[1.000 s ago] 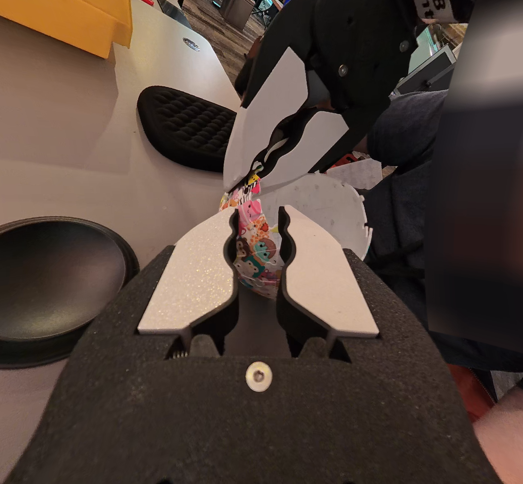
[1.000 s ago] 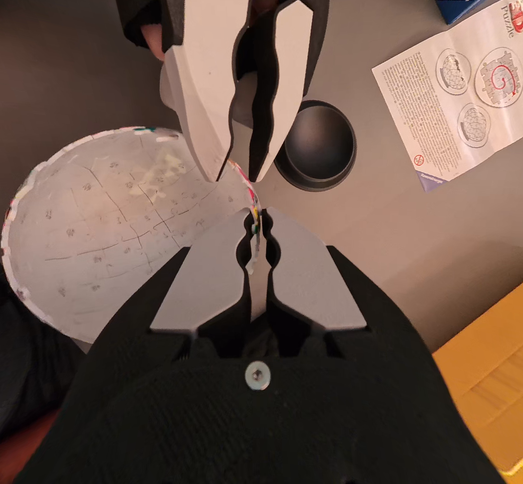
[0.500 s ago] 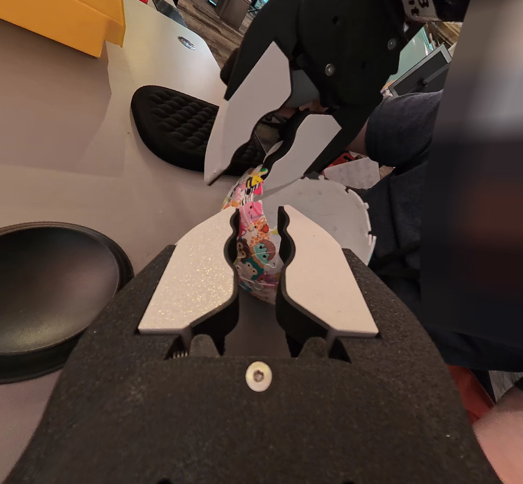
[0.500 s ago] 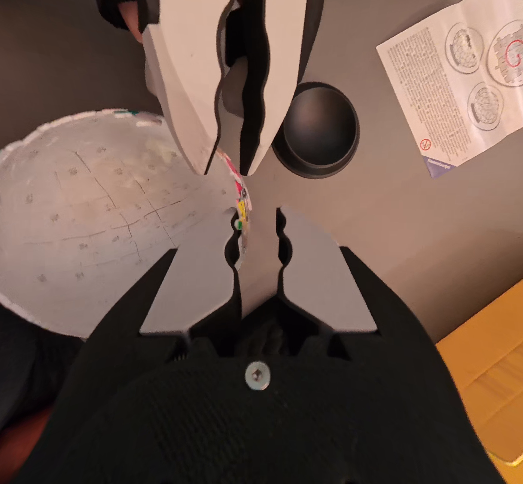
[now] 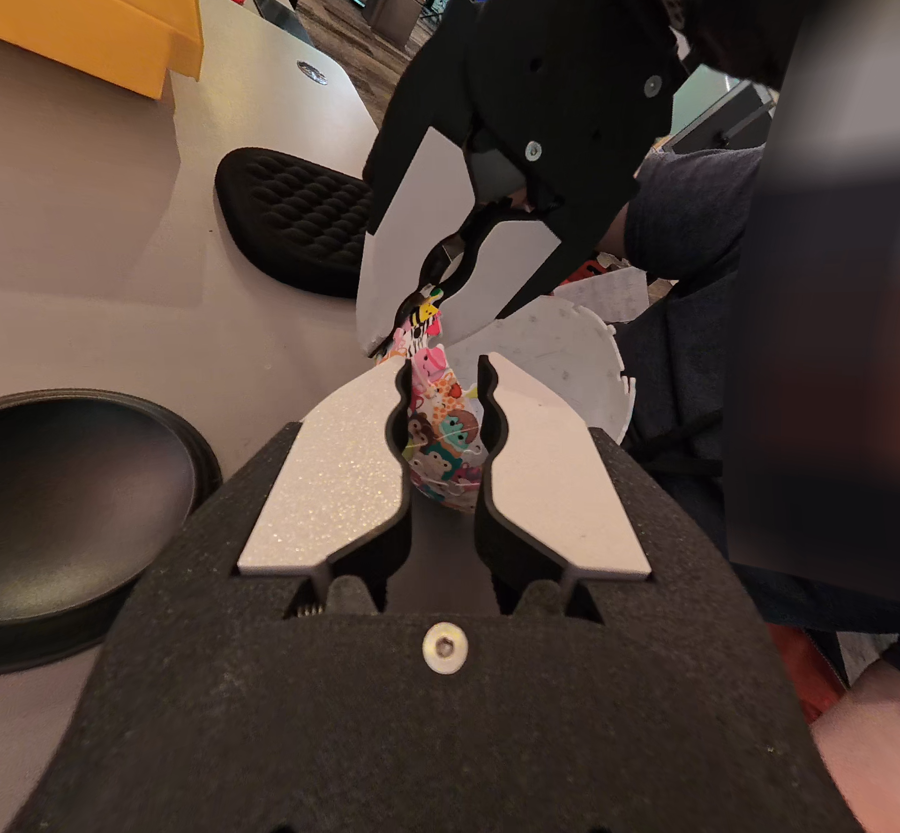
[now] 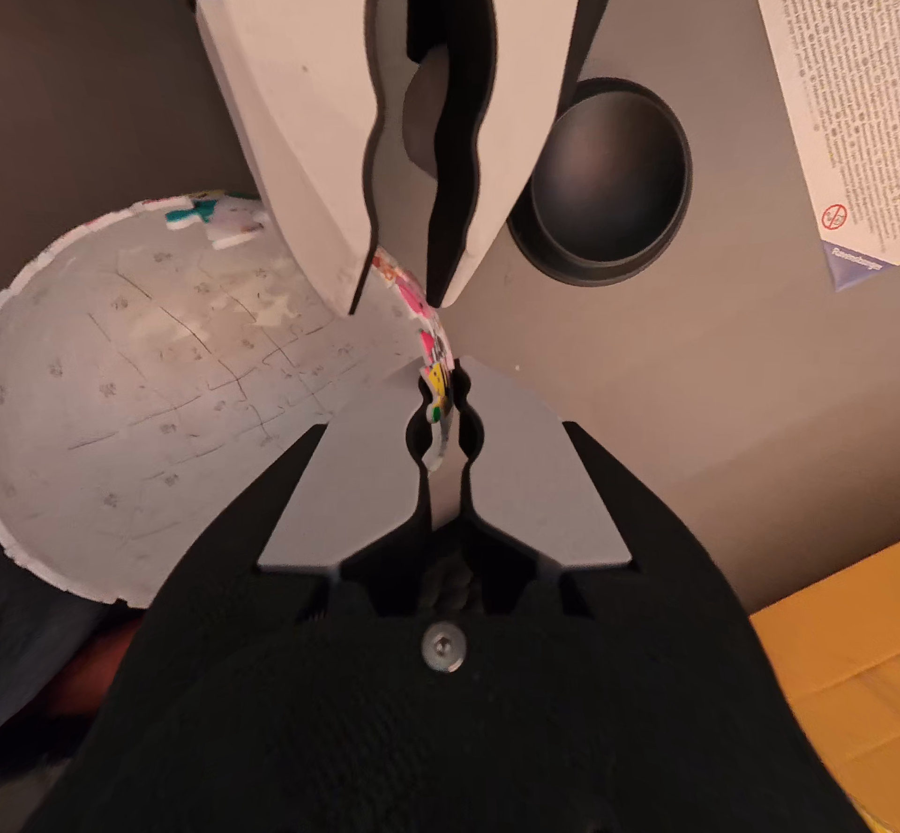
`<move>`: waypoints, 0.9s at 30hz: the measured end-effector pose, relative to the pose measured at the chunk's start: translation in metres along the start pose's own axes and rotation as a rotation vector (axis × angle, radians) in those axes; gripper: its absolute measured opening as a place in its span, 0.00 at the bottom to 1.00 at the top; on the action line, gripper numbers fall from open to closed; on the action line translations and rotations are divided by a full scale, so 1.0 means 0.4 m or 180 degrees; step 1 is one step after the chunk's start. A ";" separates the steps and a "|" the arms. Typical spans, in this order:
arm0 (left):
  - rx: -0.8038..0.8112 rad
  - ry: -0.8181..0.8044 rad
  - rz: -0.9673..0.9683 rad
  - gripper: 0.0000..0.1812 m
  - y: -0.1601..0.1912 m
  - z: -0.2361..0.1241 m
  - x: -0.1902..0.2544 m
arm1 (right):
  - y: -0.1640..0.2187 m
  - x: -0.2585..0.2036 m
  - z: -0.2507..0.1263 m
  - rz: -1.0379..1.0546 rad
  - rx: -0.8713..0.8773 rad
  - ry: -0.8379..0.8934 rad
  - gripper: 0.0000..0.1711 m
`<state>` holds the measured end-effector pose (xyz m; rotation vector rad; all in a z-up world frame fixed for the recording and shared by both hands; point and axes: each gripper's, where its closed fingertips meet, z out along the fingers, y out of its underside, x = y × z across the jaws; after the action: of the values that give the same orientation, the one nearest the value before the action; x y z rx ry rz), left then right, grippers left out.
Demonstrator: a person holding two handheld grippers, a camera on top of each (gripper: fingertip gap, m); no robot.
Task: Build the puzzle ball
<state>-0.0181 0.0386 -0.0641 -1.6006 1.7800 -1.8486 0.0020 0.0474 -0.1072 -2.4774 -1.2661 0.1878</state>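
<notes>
The puzzle ball is a half-built shell [image 6: 146, 371], white inside and printed with colourful cartoon animals outside [image 5: 443, 439]. My left gripper [image 5: 440, 364] straddles the shell's rim, one finger inside and one outside, and is shut on the wall. It enters the right wrist view [image 6: 397, 306] from the top. My right gripper [image 6: 440, 366] is shut on a yellow-and-green puzzle piece [image 6: 438, 401] at the rim, just beside the left gripper's tips. In the left wrist view the right gripper [image 5: 409, 337] comes down from above onto that piece [image 5: 426, 310].
A black bowl-shaped stand [image 6: 609, 186] sits on the grey table [image 6: 682, 396], close left in the left wrist view [image 5: 73, 493]. There are also a black textured pad [image 5: 297, 220], a yellow box [image 6: 837, 663], a printed leaflet [image 6: 837, 104] and loose pieces [image 5: 609, 293] by the person's sleeve. About 5 cm separates my left fingertips from my right.
My right gripper opened half a second ago and has shut again on the rim piece. The left gripper kept its hold; both grippers and the shell now sit closer together.
</notes>
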 end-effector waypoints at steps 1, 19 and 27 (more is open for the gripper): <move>0.0001 0.0001 0.0000 0.14 0.000 0.000 0.000 | 0.000 0.000 -0.001 0.0014 0.0006 -0.0008 0.04; 0.0055 0.0074 -0.0013 0.12 -0.010 0.002 0.010 | -0.026 0.000 -0.008 -0.0090 0.0339 0.0151 0.05; 0.0070 0.0047 -0.0018 0.13 -0.010 0.003 0.005 | -0.024 0.003 -0.003 -0.0073 0.0391 0.0206 0.03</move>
<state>-0.0159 0.0376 -0.0602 -1.5902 1.7565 -1.8805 -0.0042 0.0531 -0.1026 -2.3451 -1.2183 0.1728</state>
